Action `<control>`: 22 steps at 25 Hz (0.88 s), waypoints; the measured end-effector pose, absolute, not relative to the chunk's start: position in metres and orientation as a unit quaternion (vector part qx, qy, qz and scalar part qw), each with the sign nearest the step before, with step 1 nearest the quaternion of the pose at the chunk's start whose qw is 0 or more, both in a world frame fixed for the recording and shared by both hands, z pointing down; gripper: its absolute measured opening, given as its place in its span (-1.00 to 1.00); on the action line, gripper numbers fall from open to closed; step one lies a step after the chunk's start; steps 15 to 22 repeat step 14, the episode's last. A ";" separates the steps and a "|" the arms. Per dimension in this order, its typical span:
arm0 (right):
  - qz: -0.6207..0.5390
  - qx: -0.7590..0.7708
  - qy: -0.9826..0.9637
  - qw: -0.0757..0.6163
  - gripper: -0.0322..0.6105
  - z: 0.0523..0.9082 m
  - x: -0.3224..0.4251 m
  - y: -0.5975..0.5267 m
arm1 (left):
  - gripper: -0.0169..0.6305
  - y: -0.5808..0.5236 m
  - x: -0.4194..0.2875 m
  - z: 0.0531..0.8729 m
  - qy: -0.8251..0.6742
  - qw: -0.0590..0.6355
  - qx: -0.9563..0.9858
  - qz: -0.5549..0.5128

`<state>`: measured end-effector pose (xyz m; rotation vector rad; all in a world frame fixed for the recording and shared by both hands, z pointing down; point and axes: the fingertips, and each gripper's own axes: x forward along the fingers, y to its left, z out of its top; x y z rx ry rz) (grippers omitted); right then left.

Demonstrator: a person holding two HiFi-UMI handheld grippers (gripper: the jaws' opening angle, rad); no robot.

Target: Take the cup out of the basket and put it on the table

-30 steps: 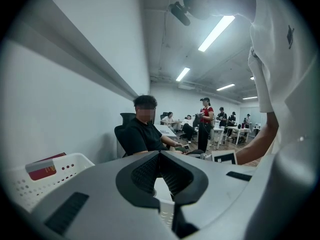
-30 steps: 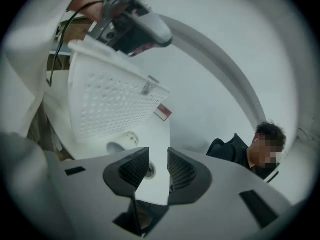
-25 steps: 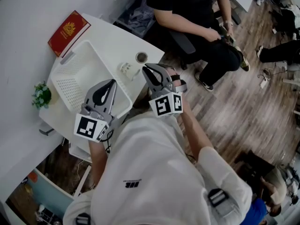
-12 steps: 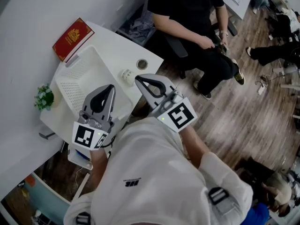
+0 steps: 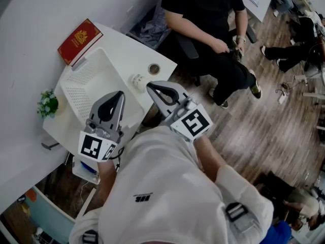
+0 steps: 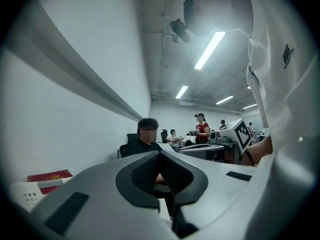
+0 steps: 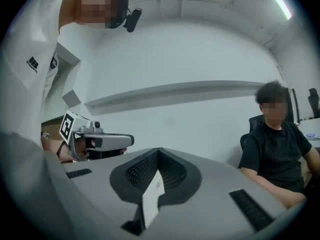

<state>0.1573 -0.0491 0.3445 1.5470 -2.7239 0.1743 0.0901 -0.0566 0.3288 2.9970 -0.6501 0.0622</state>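
Observation:
A small white cup (image 5: pixel 137 81) stands upright on the white table (image 5: pixel 118 47), just outside the right rim of the white perforated basket (image 5: pixel 89 80). The part of the basket that shows holds nothing; its near corner is hidden behind my left gripper (image 5: pixel 120 93). That gripper hangs over the basket's near right corner, shut and empty, its jaws meeting in the left gripper view (image 6: pixel 159 153). My right gripper (image 5: pixel 151 86) is raised just short of the cup, apart from it, also shut with nothing held (image 7: pixel 158 150). Both point level.
A red book (image 5: pixel 79 38) lies at the table's far left corner and a small green plant (image 5: pixel 46 104) stands left of the basket. A small round dark-centred object (image 5: pixel 153 68) sits beyond the cup. A person in black (image 5: pixel 203 9) sits across the table's right edge.
The right gripper has lifted away from the cup, rolled so its marker cube faces differently, and its jaws have come together. The left gripper rose slightly. The cup stayed on the table.

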 end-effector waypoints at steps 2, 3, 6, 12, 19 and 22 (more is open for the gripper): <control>0.057 0.493 -0.868 0.002 -0.86 0.346 0.159 -0.050 | -0.92 -0.056 0.091 0.330 -0.211 0.037 0.976 0.021; 0.059 0.493 -0.868 0.003 -0.86 0.347 0.160 -0.050 | -0.92 -0.056 0.091 0.330 -0.211 0.037 0.976 0.022; 0.063 0.493 -0.868 0.001 -0.86 0.348 0.162 -0.049 | -0.92 -0.055 0.094 0.329 -0.210 0.037 0.977 0.023; 0.064 0.491 -0.869 0.000 -0.86 0.350 0.164 -0.048 | -0.92 -0.055 0.097 0.331 -0.210 0.038 0.977 0.024; 0.063 0.491 -0.869 0.001 -0.86 0.351 0.164 -0.048 | -0.92 -0.055 0.098 0.332 -0.211 0.038 0.977 0.024; 0.063 0.491 -0.869 0.001 -0.86 0.351 0.164 -0.048 | -0.92 -0.055 0.098 0.332 -0.211 0.038 0.977 0.024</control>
